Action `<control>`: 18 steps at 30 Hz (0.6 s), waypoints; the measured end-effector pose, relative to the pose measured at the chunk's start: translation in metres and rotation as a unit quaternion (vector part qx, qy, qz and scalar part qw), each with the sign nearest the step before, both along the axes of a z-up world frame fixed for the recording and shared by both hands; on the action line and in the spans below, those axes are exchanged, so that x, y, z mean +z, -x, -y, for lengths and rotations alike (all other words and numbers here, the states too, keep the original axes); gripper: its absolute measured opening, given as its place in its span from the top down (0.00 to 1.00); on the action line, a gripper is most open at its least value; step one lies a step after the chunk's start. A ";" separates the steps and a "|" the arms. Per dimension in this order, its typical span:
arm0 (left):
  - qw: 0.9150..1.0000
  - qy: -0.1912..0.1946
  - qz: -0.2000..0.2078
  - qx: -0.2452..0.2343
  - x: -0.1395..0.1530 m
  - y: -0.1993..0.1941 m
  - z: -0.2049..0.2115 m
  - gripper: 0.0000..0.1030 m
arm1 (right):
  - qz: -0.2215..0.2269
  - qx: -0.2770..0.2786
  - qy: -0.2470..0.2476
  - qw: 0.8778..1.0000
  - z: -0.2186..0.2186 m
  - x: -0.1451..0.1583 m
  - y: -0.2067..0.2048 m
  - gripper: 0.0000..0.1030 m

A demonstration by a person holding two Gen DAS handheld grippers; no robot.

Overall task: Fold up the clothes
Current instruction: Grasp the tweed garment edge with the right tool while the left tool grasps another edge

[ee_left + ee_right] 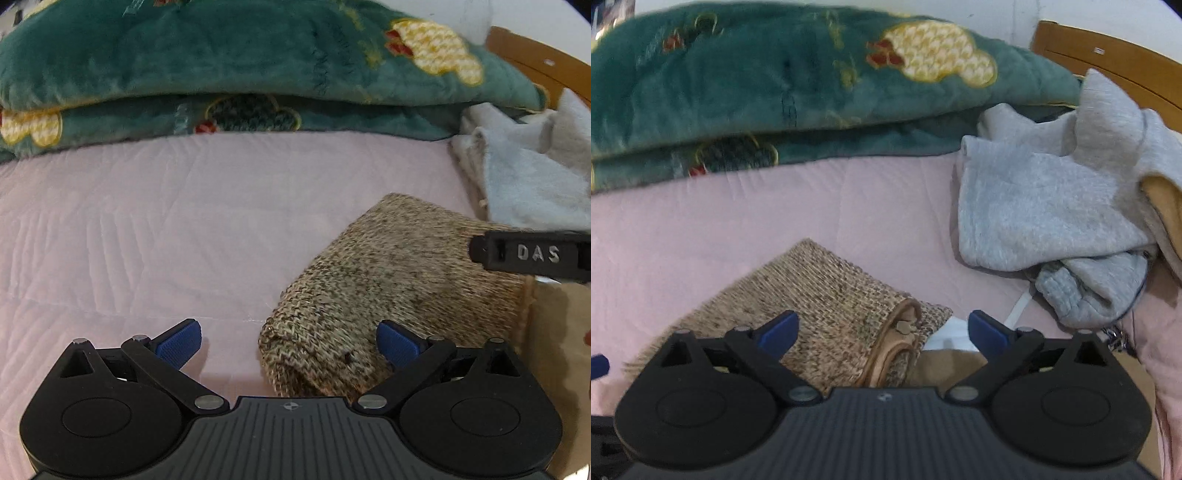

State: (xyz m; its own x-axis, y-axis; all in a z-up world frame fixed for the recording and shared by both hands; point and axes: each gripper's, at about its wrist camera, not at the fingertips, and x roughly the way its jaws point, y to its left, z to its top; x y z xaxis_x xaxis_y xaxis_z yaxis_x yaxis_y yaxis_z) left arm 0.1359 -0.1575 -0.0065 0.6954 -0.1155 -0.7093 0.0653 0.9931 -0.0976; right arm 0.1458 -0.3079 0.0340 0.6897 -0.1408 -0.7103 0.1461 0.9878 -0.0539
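Observation:
A speckled tan knit garment (391,291) lies folded on the pink bed sheet (166,229). My left gripper (288,341) is open, its blue pads just above the garment's near left corner. My right gripper shows in the left wrist view (532,256) as a black bar over the garment's right side. In the right wrist view the same knit garment (827,302) lies below my open right gripper (882,332), with its tan lined edge and a button (905,326) between the jaws.
A thick green quilt (221,62) is piled across the back of the bed. A heap of grey clothes (1052,206) lies at the right, near a wooden headboard (1108,62). A white label or cloth (951,332) peeks out beside the knit.

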 end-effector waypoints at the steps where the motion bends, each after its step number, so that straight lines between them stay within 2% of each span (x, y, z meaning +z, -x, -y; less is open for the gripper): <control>1: 1.000 0.007 -0.004 0.003 -0.003 -0.003 -0.001 0.02 | -0.008 0.003 -0.006 1.000 0.002 -0.004 -0.003 0.08; 3: 1.000 0.025 -0.013 0.004 -0.009 -0.008 -0.002 0.03 | -0.019 0.011 -0.025 0.999 0.004 -0.010 -0.008 0.16; 4: 0.999 0.036 -0.017 0.003 -0.013 -0.010 -0.003 0.06 | -0.024 0.012 -0.026 0.999 0.004 -0.013 -0.009 0.19; 6: 0.999 0.047 -0.016 -0.001 -0.019 -0.012 -0.001 0.11 | -0.036 0.015 -0.026 0.999 0.004 -0.018 -0.012 0.33; 7: 0.999 0.048 -0.012 -0.001 -0.022 -0.013 0.001 0.14 | -0.042 0.017 -0.026 0.999 0.004 -0.021 -0.013 0.36; 9: 0.999 0.053 -0.001 -0.008 -0.025 -0.012 0.005 0.22 | -0.033 0.018 -0.030 0.999 0.006 -0.020 -0.011 0.45; 10: 0.998 0.054 0.005 -0.013 -0.028 -0.011 0.006 0.32 | -0.028 0.019 -0.033 0.999 0.008 -0.020 -0.010 0.48; 11: 0.998 0.051 0.009 -0.019 -0.027 -0.011 0.010 0.40 | -0.023 0.019 -0.035 0.999 0.009 -0.019 -0.009 0.55; 12: 0.999 0.046 0.012 -0.024 -0.027 -0.010 0.014 0.43 | -0.018 0.020 -0.037 0.999 0.011 -0.019 -0.008 0.62; 14: 0.999 0.034 0.019 -0.031 -0.021 -0.006 0.020 0.62 | -0.008 0.022 -0.042 0.999 0.013 -0.018 -0.006 0.68; 16: 0.999 0.026 0.026 -0.037 -0.016 -0.003 0.025 0.71 | -0.005 0.025 -0.034 0.999 0.009 -0.016 -0.004 0.72; 18: 0.998 0.028 0.032 -0.042 -0.010 0.001 0.024 0.74 | 0.004 0.030 -0.019 0.999 0.001 -0.013 -0.001 0.76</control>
